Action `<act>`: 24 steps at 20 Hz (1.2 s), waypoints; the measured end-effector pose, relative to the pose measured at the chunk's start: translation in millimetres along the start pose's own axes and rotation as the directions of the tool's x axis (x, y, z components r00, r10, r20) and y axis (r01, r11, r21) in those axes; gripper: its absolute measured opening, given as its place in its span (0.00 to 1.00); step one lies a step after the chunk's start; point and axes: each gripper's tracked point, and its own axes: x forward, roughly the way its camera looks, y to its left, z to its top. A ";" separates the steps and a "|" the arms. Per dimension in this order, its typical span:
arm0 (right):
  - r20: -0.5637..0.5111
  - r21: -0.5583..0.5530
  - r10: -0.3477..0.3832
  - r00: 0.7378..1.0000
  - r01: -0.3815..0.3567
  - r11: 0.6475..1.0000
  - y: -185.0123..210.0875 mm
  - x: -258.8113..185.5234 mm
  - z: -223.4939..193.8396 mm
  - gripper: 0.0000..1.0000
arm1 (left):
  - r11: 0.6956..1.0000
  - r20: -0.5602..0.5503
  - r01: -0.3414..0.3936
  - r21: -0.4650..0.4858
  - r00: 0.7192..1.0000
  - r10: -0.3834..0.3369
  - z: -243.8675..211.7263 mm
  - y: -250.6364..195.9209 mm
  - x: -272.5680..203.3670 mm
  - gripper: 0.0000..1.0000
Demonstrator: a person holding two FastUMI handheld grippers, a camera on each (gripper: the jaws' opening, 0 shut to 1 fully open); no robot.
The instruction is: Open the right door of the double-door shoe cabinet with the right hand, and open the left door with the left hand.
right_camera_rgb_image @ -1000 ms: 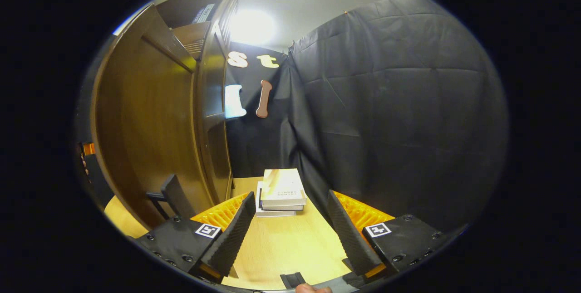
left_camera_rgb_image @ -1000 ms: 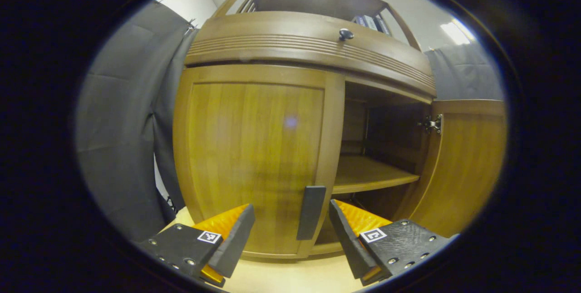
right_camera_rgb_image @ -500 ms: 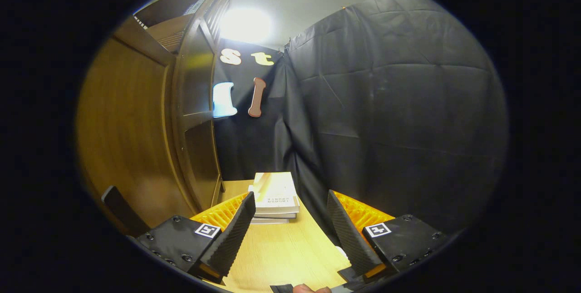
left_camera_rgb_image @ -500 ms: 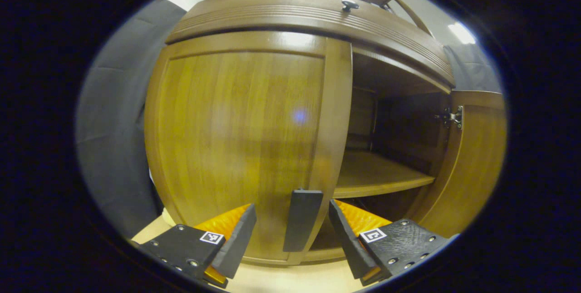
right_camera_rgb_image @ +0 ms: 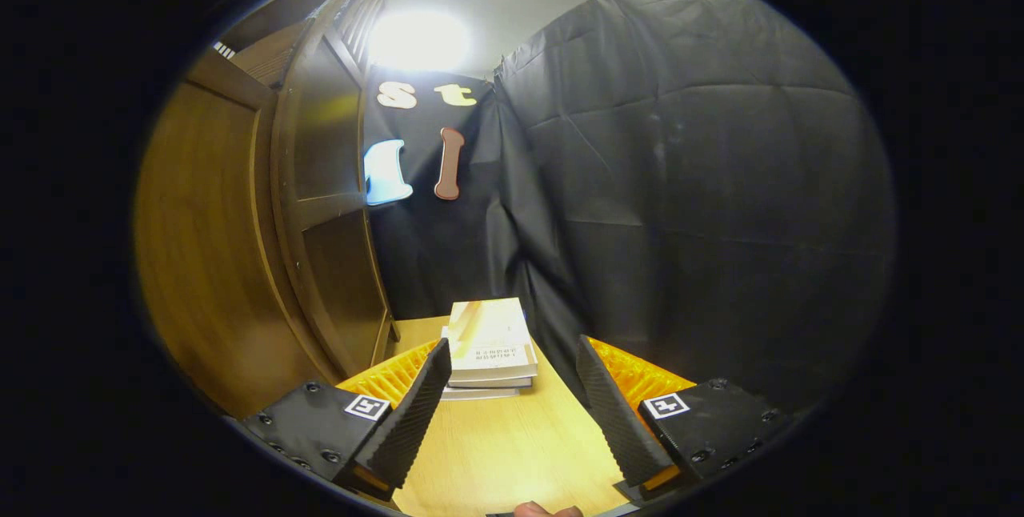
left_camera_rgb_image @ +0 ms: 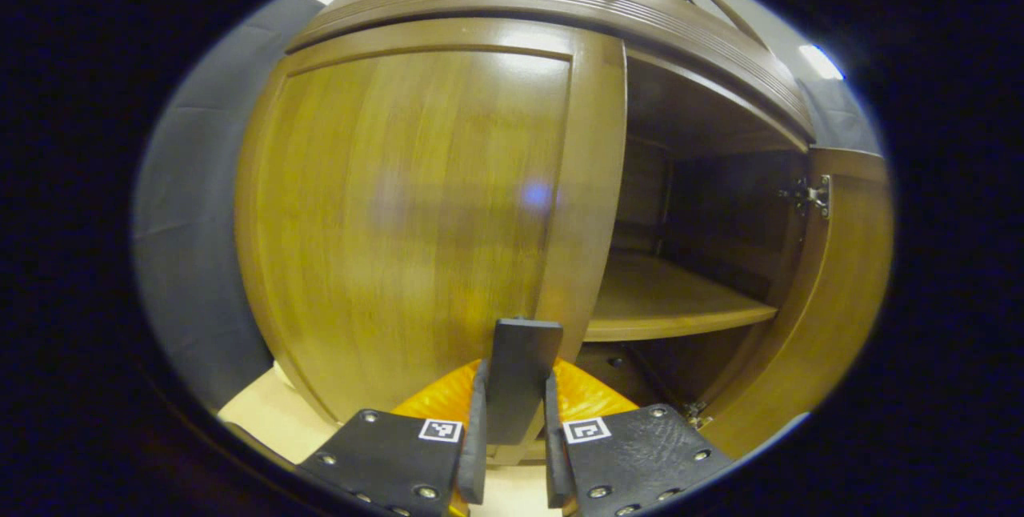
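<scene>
Left gripper (left_camera_rgb_image: 512,453) pinching left door handle (left_camera_rgb_image: 520,377); right gripper (right_camera_rgb_image: 508,397) spread, right door (left_camera_rgb_image: 824,301) open.

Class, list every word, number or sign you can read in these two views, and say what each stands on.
Cover of the top book: a printed line, too small to read.
On the left gripper: square coded tags, patterns, no words.
On the right gripper: like tags, no words.
On the shoe cabinet: no text.
</scene>
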 end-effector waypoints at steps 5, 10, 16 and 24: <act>-0.017 -0.009 0.020 1.000 -0.020 1.000 10.3 11.6 -4.8 0.99 | 1.000 0.003 -0.005 -0.005 1.000 0.005 -2.6 0.4 -7.5 0.21; -0.043 0.007 0.044 0.998 -0.044 0.999 19.1 9.9 -13.0 0.99 | 1.000 -0.013 -0.014 0.001 1.000 0.014 -4.0 1.2 -7.3 0.10; -0.046 0.013 0.017 0.999 -0.016 1.000 11.8 -4.1 -13.9 0.99 | 1.000 -0.011 -0.004 0.001 1.000 0.004 -4.2 1.0 -19.9 0.09; -0.008 0.026 -0.065 0.998 0.065 0.998 3.1 -54.6 -0.8 0.94 | 0.997 -0.021 0.081 0.004 0.996 -0.081 -13.0 10.7 -65.4 0.10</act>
